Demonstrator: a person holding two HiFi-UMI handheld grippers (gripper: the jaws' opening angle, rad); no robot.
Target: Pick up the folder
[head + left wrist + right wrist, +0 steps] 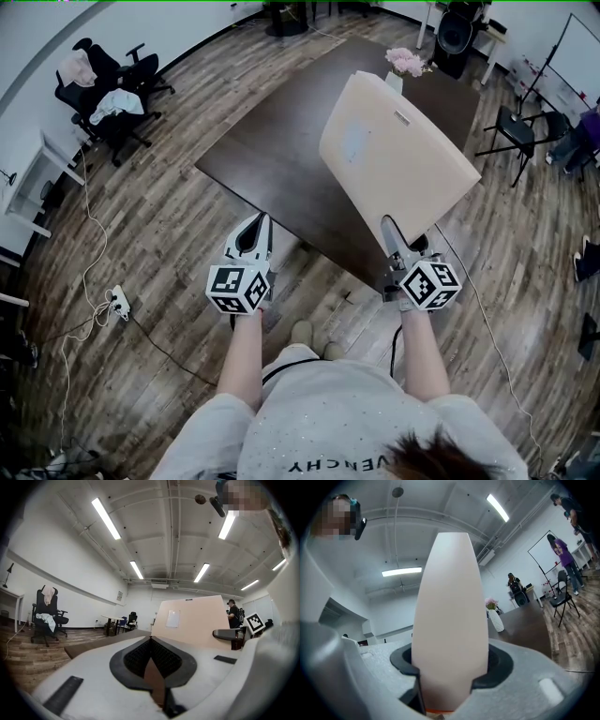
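Observation:
The folder (394,150) is a large peach-coloured board with a small clip at its far edge. It hangs tilted above the dark brown table (272,150), clear of the top. My right gripper (389,225) is shut on its near edge. In the right gripper view the folder (447,611) stands between the jaws and fills the middle. My left gripper (258,220) hovers off the table's near corner, shut, with nothing in it. From the left gripper view the folder (192,620) shows to the right, beyond the closed left gripper (151,638).
A white vase of pink flowers (405,64) stands at the table's far end. Office chairs (103,89) with clothes sit at the left wall. A power strip (119,302) and cable lie on the wood floor. A folding chair (520,131) and people (560,545) are at the right.

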